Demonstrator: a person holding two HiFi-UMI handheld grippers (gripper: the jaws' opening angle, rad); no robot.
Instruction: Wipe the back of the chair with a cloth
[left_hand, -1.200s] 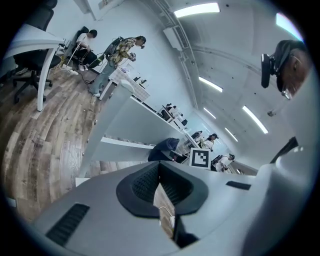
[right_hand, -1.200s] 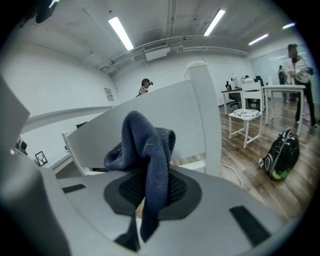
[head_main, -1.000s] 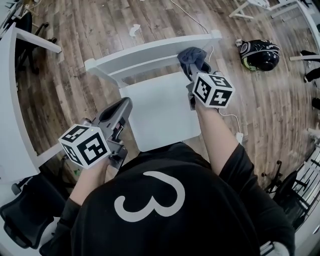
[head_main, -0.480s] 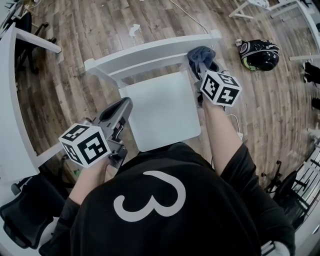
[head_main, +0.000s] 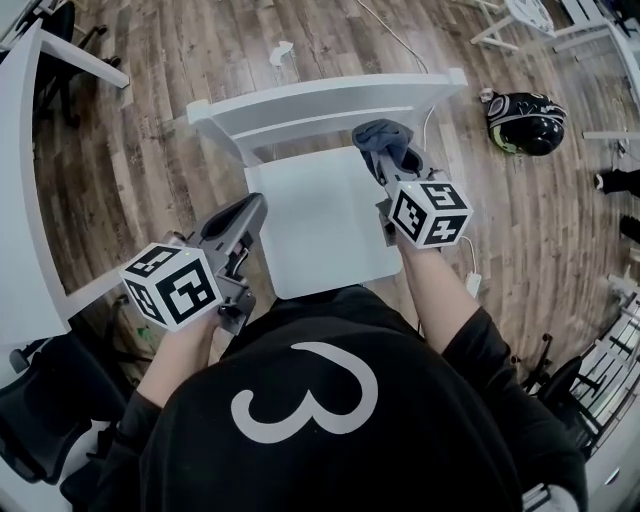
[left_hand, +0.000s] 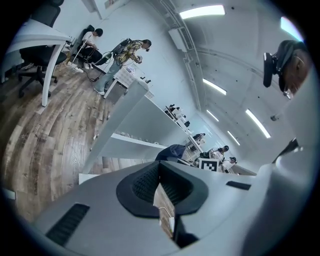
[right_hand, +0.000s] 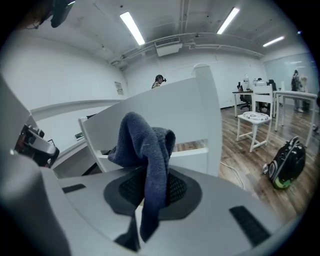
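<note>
Cloth: dark blue and bunched, it sat right of centre in the upper half of the head view. It lay at the right part of the chair back. Contact with the back could not be confirmed.
Cloth hold: the right claw was clamped on it. In the right gripper view the fabric rose above the pads and a tail hung down between them.
Chair back: white, it ran as a slanted band across the upper centre of the head view.
Chair seat: white and square, it sat at frame centre, below the back.
Left claw: it was held at centre left, beside the seat's left edge and apart from the cloth. Its pads were drawn together at the tips and gripped nothing. Only a thin sliver of floor showed between them.
Floor: wood planks.
Helmet: black, it lay on the floor at upper right.
Counter: white, it ran along the left edge.
</note>
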